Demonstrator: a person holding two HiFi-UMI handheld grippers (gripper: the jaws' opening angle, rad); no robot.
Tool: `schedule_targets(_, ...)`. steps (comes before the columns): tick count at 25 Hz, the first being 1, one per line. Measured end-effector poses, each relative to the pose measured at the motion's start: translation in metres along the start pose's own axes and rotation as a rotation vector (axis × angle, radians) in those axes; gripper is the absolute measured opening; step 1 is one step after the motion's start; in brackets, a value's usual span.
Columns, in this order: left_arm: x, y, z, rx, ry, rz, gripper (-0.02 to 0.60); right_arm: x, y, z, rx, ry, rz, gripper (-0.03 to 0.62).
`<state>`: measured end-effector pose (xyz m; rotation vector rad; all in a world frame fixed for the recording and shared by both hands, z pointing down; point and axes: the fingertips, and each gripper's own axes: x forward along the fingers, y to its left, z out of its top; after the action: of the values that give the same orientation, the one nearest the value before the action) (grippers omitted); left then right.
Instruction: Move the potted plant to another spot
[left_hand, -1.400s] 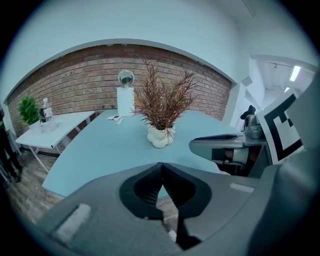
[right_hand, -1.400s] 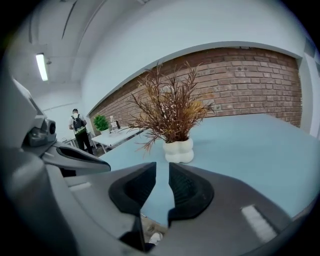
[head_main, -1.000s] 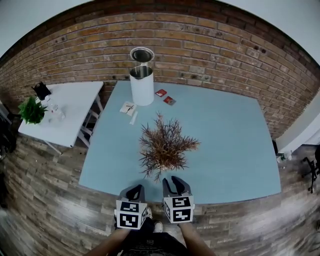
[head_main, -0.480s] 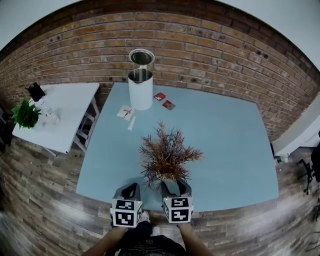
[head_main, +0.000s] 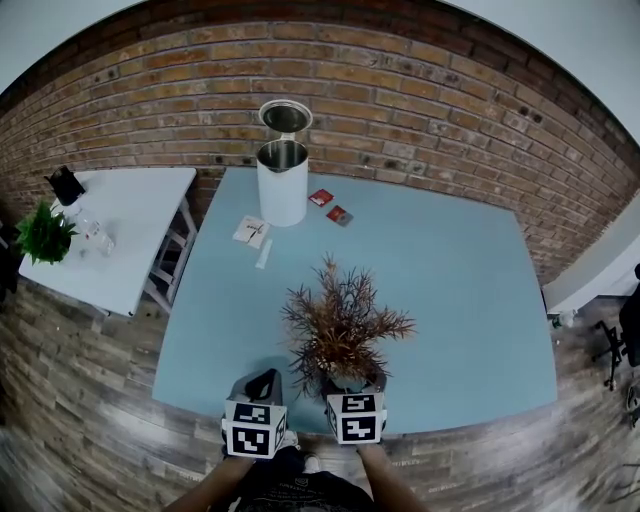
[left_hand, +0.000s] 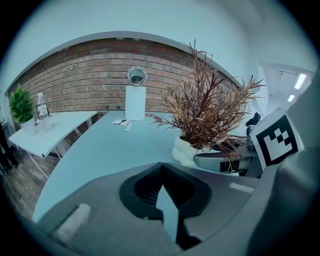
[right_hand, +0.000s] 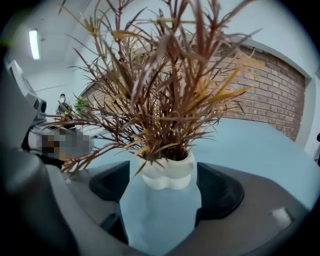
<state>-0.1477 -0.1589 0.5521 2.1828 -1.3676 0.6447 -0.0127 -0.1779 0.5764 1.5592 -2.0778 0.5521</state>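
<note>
Opening the right tool (right_hand: 162, 200) at this instant, straddling the white pot (right_hand: 167, 172) with a gap at three and at nine o'clock of it, so pressing on nothing. Holding the left tool (left_hand: 162, 167) pinched together on empty air, just beside the pot at its nine o'clock, taking no part in any grip. Finding the potted plant (head_main: 345, 335) standing upright on the pale blue worktop (head_main: 450, 280), close to the six o'clock edge in the head view, spreading rust-brown wiry leaves (right_hand: 160, 90) over both tools. Judging the pot as small, rigid and fairly light, probably ceramic or plastic with a smooth, likely slippery skin, thus chipping or cracking if dropped or squeezed hard. Judging the leaves as dry, thin and springy, bending or snapping rather than bearing load, so avoiding them as a handle. Favouring a hold across the pot's body just under the bulging lip, letting that lip stop any downward slip, and lifting upright, guarding against a top-heavy tilt. Looking farther out: passing a white canister (head_main: 283, 180) with its round lid raised at twelve o'clock, paper slips (head_main: 255, 232) and red packets (head_main: 330, 205) beside it, then reaching a white side table (head_main: 130, 230) at nine to ten o'clock carrying a small green plant (head_main: 42, 232), all backed by a brick wall (head_main: 420, 110).
</note>
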Motion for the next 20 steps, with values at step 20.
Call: schedule_targets(20,0.024,-0.005,0.001,0.034,0.029,-0.142,-0.002,0.033,-0.009,0.001,-0.023,0.078,-0.093,0.459)
